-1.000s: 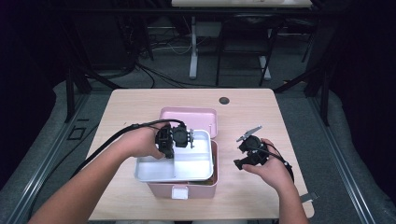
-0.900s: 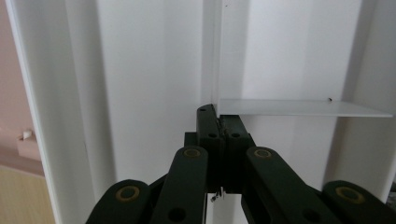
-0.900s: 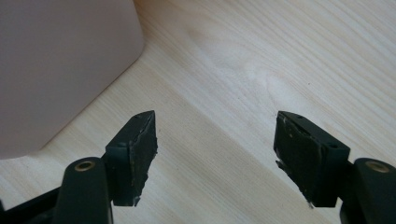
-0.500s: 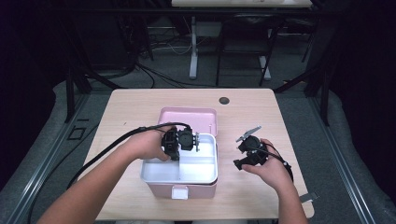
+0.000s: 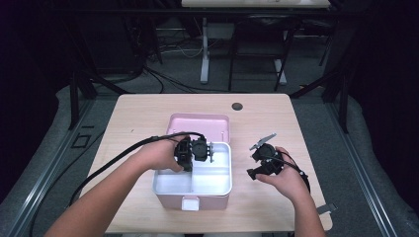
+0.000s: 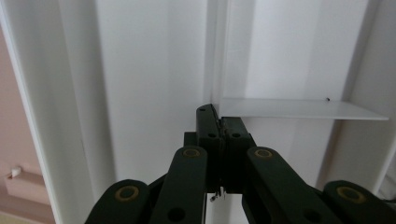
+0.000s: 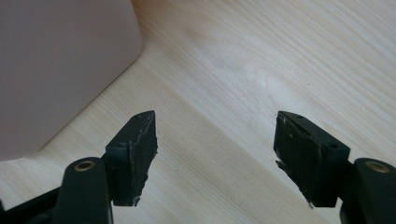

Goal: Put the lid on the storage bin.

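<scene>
the left gripper clamped its jaws on the middle divider of a white tray seated in the pink box at table centre. at three o'clock of the box, the right gripper rested, jaws apart, over bare table.

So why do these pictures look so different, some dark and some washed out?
High view: the table is lit, the room behind nearly black. Left gripper view: the white tray looks pale and soft, with the shut left gripper in front. Right gripper view: the wood grain is crisp between the open right gripper.
</scene>
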